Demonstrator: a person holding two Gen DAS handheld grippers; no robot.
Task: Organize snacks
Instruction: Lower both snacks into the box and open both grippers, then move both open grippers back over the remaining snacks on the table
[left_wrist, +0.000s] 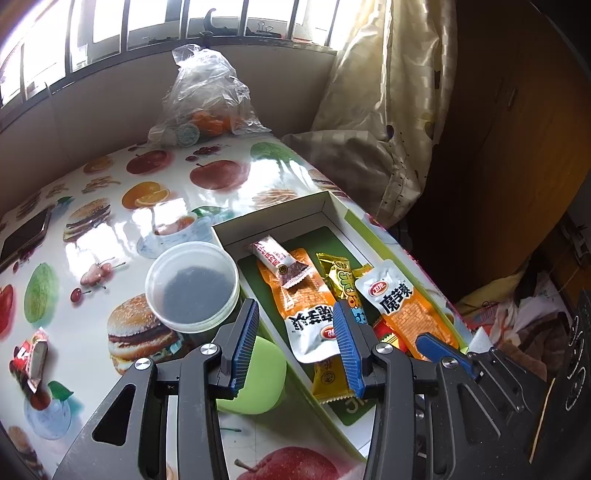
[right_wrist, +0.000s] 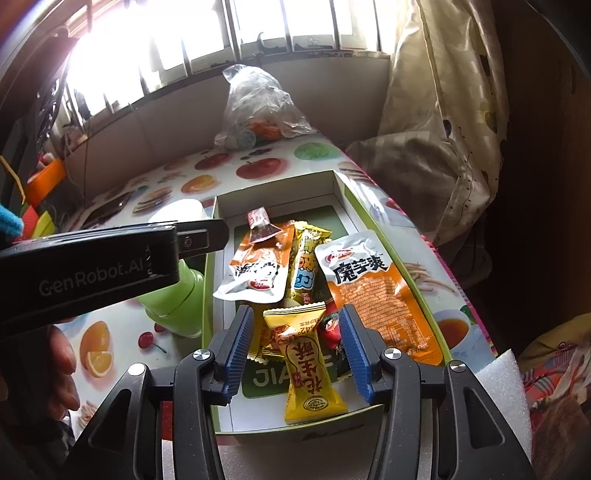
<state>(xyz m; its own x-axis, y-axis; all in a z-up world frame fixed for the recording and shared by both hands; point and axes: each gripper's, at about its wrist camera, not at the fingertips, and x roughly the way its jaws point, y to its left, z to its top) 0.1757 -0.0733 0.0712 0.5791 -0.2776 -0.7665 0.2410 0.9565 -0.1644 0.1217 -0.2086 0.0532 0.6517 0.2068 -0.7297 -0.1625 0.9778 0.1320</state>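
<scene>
My two blue-padded tongs hang over the snack box, both jaws apart and holding nothing.

From left: my left tongs (left_wrist: 295, 332) straddle the shallow white cardboard box (left_wrist: 273, 218) wall by a clear plastic tub (left_wrist: 192, 286); my right tongs (right_wrist: 297, 349) flank a yellow peanut-candy packet (right_wrist: 308, 373) lying in the box among orange-and-white pouches (right_wrist: 384, 291).

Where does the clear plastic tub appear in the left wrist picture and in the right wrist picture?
Left wrist: the tub sits left of centre, on the table beside the box's left wall.
Right wrist: only its pale rim shows, left of centre, behind the left hand-held gripper.
Shared landmark: the box.
</scene>
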